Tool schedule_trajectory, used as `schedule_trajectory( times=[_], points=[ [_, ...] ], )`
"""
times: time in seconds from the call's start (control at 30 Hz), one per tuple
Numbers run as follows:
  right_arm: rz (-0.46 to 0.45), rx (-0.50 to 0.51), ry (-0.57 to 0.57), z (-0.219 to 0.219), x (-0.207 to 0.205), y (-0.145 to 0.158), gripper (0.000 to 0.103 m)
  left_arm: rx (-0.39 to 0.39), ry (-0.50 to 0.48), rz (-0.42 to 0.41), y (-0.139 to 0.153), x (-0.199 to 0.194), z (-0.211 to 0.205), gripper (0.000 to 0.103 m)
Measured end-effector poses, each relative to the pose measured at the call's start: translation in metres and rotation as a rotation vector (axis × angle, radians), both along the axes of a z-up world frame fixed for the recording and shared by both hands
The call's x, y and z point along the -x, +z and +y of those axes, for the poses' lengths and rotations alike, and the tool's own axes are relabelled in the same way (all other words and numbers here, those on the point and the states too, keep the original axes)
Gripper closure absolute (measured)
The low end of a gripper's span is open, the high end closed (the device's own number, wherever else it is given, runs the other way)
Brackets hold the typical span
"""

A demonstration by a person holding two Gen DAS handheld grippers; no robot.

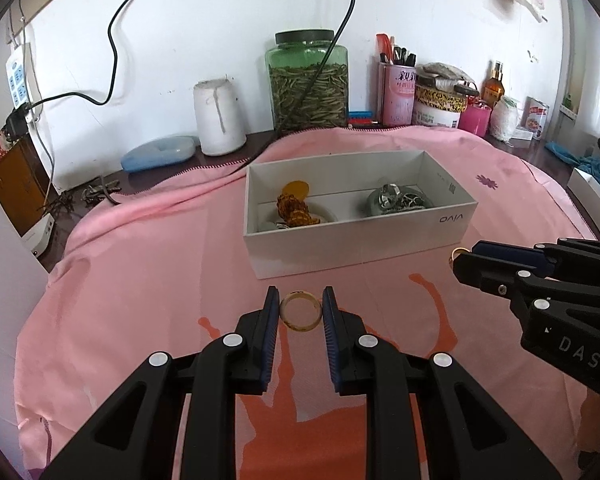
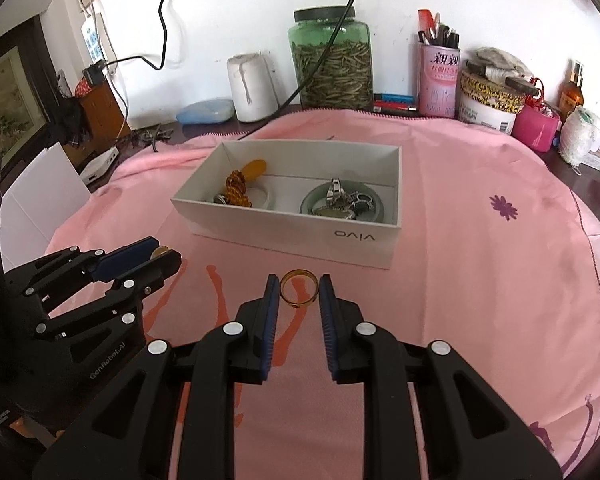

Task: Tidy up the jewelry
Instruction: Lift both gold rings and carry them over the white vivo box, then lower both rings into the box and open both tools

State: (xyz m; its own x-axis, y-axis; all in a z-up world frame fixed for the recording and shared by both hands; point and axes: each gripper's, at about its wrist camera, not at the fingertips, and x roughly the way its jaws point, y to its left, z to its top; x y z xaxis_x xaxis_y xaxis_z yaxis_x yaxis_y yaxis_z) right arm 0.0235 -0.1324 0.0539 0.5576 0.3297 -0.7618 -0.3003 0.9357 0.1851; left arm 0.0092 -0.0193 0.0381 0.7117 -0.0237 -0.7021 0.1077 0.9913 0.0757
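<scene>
My left gripper point(image 1: 300, 298) is shut on a pale amber ring point(image 1: 302, 327), held upright above the pink cloth point(image 1: 140, 280). The right gripper point(image 2: 299, 280) is shut on a gold ring point(image 2: 298, 304) in the same way. Each shows in the other's view: the right gripper point(image 1: 466, 258) with its gold ring point(image 1: 455, 254), the left gripper point(image 2: 167, 251) with its pale ring point(image 2: 160, 251). Just beyond both stands an open white box point(image 1: 360, 244) point(image 2: 300, 236). It holds amber and gold pieces point(image 1: 296, 208) on the left and silver pieces point(image 1: 398, 200) on the right.
Along the back wall stand a green jar point(image 1: 307, 80), a white roll point(image 1: 219, 116), a blue case point(image 1: 158, 153), a pink tin of pens point(image 1: 398, 92) and more tubs. A black cable point(image 1: 340, 32) hangs down. White boxes point(image 1: 4, 248) sit at the left edge.
</scene>
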Motion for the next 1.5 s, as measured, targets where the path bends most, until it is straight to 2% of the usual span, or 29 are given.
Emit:
schedule_trajectory(
  times=[0.57, 0.67, 0.8, 0.93, 1.03, 1.1, 1.17, 1.27, 1.37, 1.5],
  points=[
    [-0.047, -0.023, -0.013, -0.004, 0.006, 0.013, 0.083, -0.005, -0.003, -0.045, 0.012, 0.009, -0.005, 0.081],
    [-0.072, -0.037, -0.019, -0.006, 0.008, 0.022, 0.084, 0.034, -0.001, -0.045, 0.02, 0.007, -0.003, 0.081],
    [-0.108, -0.073, -0.047, -0.011, 0.0, 0.045, 0.083, 0.102, 0.023, -0.046, 0.049, -0.006, 0.006, 0.081],
    [-0.153, -0.118, -0.062, -0.015, -0.017, 0.082, 0.083, 0.121, 0.071, -0.125, 0.094, -0.028, 0.008, 0.081],
    [-0.152, -0.136, -0.076, -0.015, -0.038, 0.092, 0.083, 0.161, 0.097, -0.146, 0.107, -0.044, 0.01, 0.081],
    [-0.137, -0.137, -0.09, -0.015, -0.051, 0.087, 0.083, 0.193, 0.11, -0.133, 0.104, -0.056, 0.012, 0.081],
    [-0.088, -0.112, -0.088, -0.014, -0.064, 0.068, 0.083, 0.214, 0.12, -0.105, 0.092, -0.068, 0.014, 0.081],
    [-0.035, -0.067, -0.107, -0.019, -0.074, 0.041, 0.083, 0.183, 0.127, -0.03, 0.063, -0.087, 0.012, 0.081],
    [0.032, -0.076, -0.127, -0.027, -0.084, 0.019, 0.083, 0.188, 0.132, 0.046, 0.034, -0.1, 0.015, 0.081],
    [0.048, -0.051, -0.126, -0.024, -0.086, 0.008, 0.083, 0.152, 0.138, 0.064, 0.018, -0.103, 0.014, 0.081]
  ],
)
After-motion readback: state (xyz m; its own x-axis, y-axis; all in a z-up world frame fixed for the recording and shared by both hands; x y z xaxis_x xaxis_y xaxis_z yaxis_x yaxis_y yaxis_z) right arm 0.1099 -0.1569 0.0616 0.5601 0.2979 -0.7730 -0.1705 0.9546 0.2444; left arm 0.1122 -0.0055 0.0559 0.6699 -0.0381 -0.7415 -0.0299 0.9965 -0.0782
